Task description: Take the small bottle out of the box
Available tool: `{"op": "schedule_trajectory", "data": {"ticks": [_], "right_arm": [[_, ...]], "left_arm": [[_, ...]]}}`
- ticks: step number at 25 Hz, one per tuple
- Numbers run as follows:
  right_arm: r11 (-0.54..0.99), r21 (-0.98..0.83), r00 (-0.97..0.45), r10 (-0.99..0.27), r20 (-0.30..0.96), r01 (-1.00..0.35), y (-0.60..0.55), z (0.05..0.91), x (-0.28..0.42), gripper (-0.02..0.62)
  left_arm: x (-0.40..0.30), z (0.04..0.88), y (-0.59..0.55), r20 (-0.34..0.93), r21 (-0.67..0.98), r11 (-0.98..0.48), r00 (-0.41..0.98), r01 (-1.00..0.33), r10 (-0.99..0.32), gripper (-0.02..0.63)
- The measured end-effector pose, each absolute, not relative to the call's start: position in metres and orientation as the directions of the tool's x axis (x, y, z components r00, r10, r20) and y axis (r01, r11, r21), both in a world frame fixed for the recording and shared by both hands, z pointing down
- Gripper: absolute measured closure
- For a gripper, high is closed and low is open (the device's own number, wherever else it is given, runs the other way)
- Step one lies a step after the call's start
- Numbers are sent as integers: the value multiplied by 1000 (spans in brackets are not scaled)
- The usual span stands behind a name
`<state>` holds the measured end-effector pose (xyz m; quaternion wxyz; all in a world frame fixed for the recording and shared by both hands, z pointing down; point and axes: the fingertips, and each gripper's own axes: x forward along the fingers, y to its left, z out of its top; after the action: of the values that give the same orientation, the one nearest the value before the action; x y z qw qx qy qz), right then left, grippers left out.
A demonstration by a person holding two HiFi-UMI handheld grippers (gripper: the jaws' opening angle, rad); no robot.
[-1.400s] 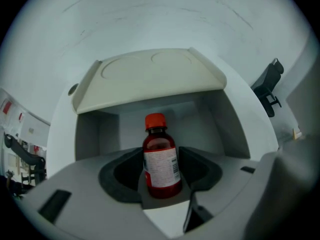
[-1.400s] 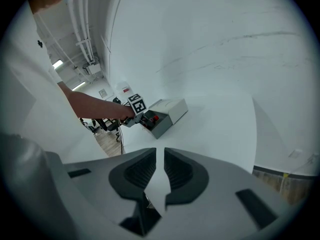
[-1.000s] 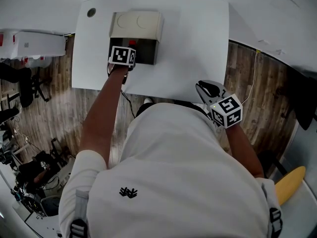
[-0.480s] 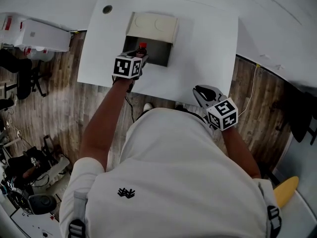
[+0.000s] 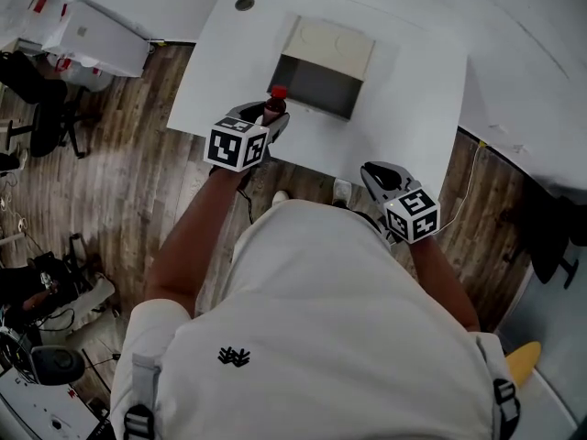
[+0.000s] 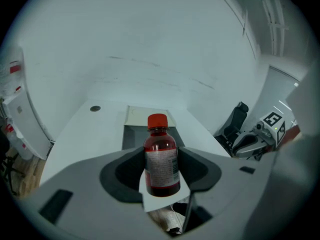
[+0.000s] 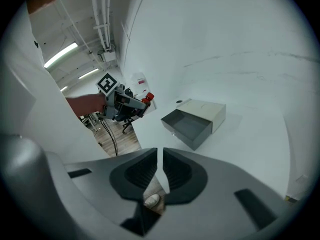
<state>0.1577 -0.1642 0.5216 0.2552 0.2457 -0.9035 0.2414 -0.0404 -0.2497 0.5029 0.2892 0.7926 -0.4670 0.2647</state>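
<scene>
White table [image 5: 413, 108] over wood floor [image 5: 138, 163]. Person in white shirt [image 5: 312, 319] stands at the near edge. Box [image 5: 332, 46] sits mid-table toward the far side, beige sleeve with a dark drawer [image 5: 316, 85] pulled out toward the person. Left gripper [image 5: 267, 123] is held above the table's near edge, just near-left of the drawer, with its jaws clamped on the bottle's sides. Right gripper [image 7: 161, 160] is off the table by the person's right side, above the floor, jaws closed with nothing between them. Bottle [image 6: 161, 161] is out of the box, upright between the left pads, lifted off the table: red liquid, white label with print too small to read. Red cap [image 6: 157, 120] on top, clear of the jaws. Small round hole [image 5: 244, 4] at the table's far-left corner.
</scene>
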Motion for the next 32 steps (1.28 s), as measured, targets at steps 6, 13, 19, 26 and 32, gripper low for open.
{"op": "schedule_trajectory", "data": {"ticks": [6,13,19,26,32], "right_arm": [[771,-281,-745,-344,571,-572,-145,515,118,569],[760,-249,-719,-377,584,-601,-117,518,87,583],[713,-253,-690,-424,587,-654,-98,524,84,588],[677,-254,-663,-455,595,-691,-81,525,79,588],[679,-248,-661,-454,598,-691,-71,526,70,588]], "left_arm": [[-70,476,-208,624,234,-421,467,-876,-626,393],[-90,459,-156,570,264,-470,529,-842,-628,393],[-95,456,-122,528,318,-508,594,-801,-606,391],[-105,452,-96,516,284,-557,614,-781,-597,391],[-105,452,-85,510,285,-579,633,-764,-583,391]]}}
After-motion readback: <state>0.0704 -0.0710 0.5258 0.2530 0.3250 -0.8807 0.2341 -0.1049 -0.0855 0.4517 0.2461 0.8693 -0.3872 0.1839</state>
